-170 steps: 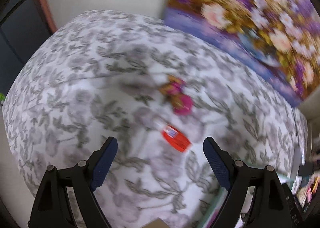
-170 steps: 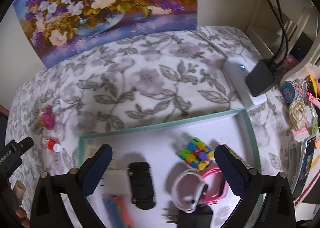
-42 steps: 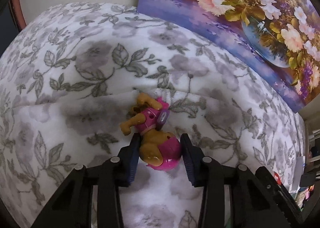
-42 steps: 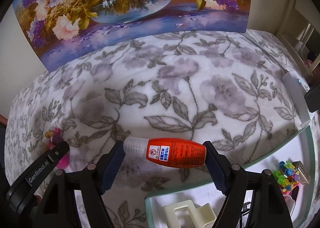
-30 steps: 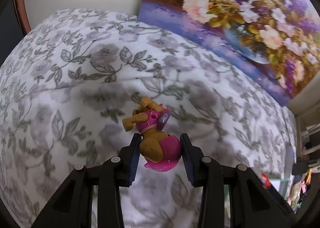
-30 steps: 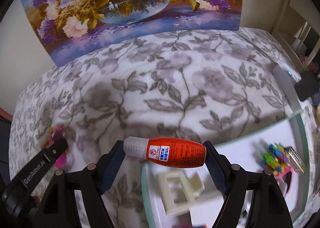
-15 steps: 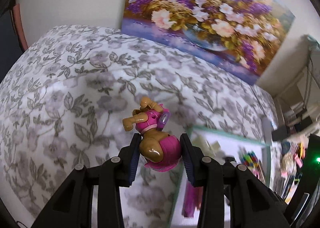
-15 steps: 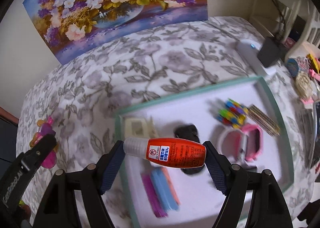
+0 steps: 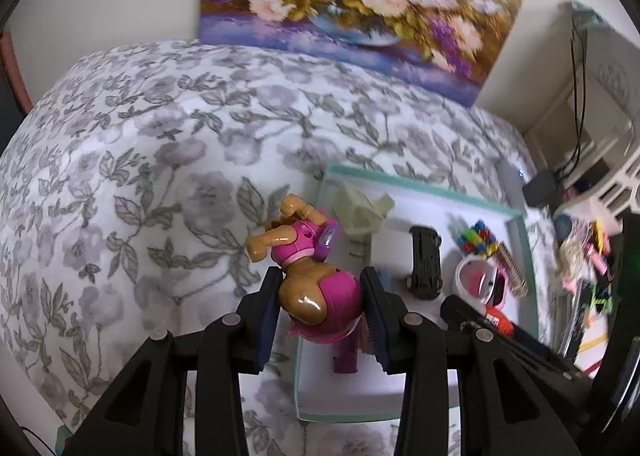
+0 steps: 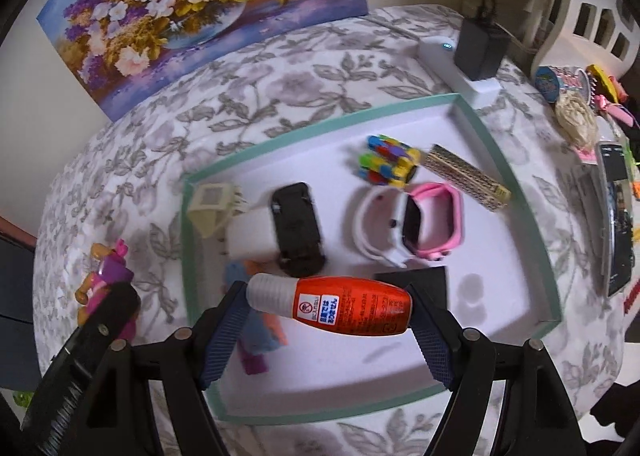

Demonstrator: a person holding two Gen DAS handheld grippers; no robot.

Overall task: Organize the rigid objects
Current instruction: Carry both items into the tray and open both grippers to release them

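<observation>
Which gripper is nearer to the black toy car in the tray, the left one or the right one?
Right. The right gripper, holding the orange bottle, hangs over the tray just beside the black toy car. The left gripper, holding the pink dog figure, is at the tray's left edge.

Home, prob. a bedroom or kid's room. Soft floral-print blanket [image 10: 280,87] covers the surface, flower painting [image 10: 200,7] leans on a plain wall. Teal-rimmed tray [image 10: 320,127] holds kid stuff: toy car [image 10: 298,232], pink smartwatch [image 10: 424,223], colourful block toy [image 10: 390,161]. Charger w/ cables [image 10: 480,47], white lattice furniture [image 10: 592,7], hair accessories [image 10: 576,115] at the side.
</observation>
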